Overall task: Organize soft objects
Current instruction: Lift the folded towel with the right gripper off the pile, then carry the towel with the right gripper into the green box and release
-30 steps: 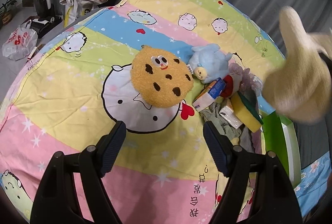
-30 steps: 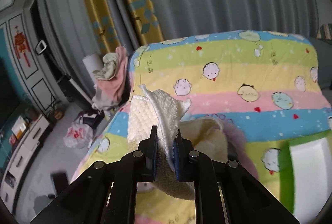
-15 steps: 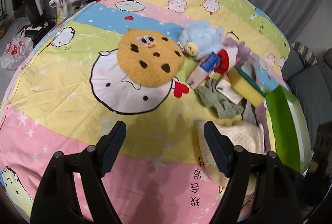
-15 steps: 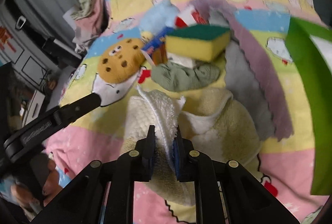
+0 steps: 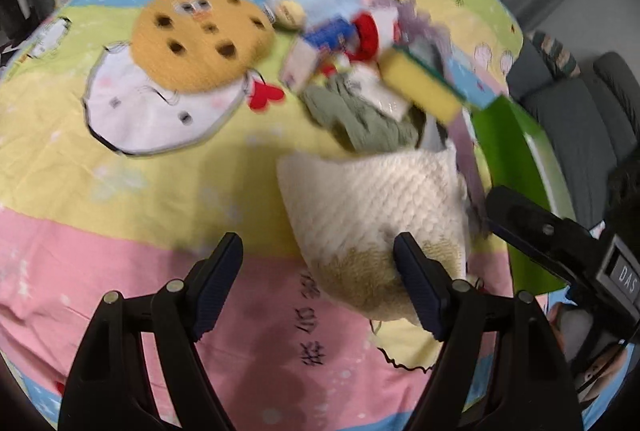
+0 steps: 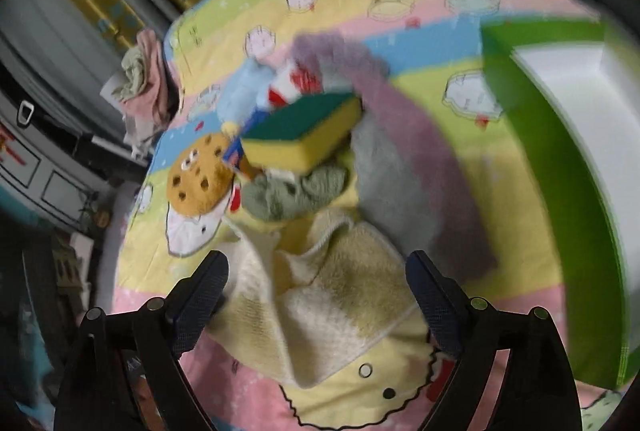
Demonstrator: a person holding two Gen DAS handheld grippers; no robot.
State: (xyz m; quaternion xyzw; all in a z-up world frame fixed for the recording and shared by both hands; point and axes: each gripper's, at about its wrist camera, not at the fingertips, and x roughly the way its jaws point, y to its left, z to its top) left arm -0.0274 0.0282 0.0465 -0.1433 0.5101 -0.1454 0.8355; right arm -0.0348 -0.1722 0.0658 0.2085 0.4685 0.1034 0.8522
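Sponge (image 6: 304,139) atop green rag (image 6: 292,195) — purple cloth (image 6: 420,167) beside green bin (image 6: 560,159).

Both grippers tilt steeply downward. The right gripper (image 6: 316,295) has just sprung its jaws wide apart, gripping nothing. The left gripper (image 5: 320,271) hangs with jaws spread, empty too.
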